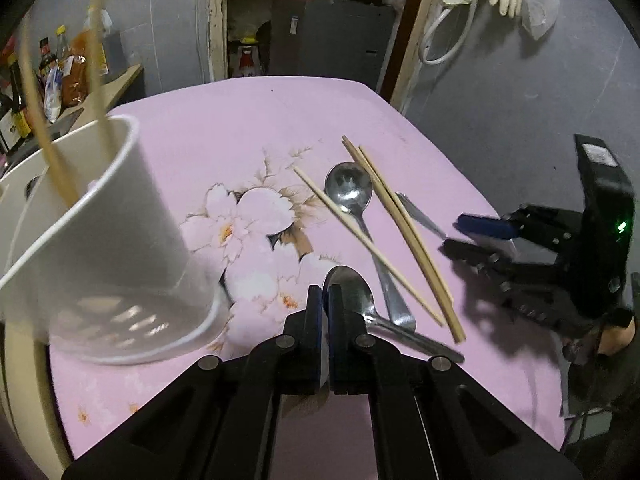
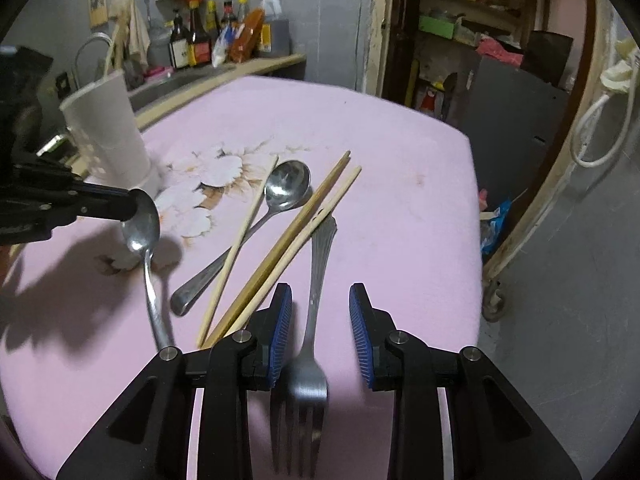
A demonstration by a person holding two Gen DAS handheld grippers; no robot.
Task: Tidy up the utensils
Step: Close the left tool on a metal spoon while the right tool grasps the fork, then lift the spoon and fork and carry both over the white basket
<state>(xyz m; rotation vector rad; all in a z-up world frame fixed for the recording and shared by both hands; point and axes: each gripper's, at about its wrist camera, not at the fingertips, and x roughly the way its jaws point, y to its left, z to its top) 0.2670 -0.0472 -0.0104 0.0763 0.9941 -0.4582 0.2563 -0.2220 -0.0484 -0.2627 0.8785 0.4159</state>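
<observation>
My left gripper (image 1: 325,292) is shut on the bowl of a metal spoon (image 1: 352,292), seen from the right wrist view too (image 2: 142,220); its handle slopes down to the table. My right gripper (image 2: 320,300) is open, its fingers either side of a metal fork (image 2: 316,280) lying on the pink table (image 2: 400,200). A second spoon (image 2: 286,188) and three wooden chopsticks (image 2: 288,240) lie loose between them. A white utensil holder (image 1: 112,208) stands at the left with two chopsticks (image 1: 52,148) in it; it also shows in the right wrist view (image 2: 108,128).
A shelf with sauce bottles (image 2: 208,36) runs behind the table. An open doorway with a grey cabinet (image 1: 328,36) is at the back. The table's right edge (image 2: 476,208) drops to the floor.
</observation>
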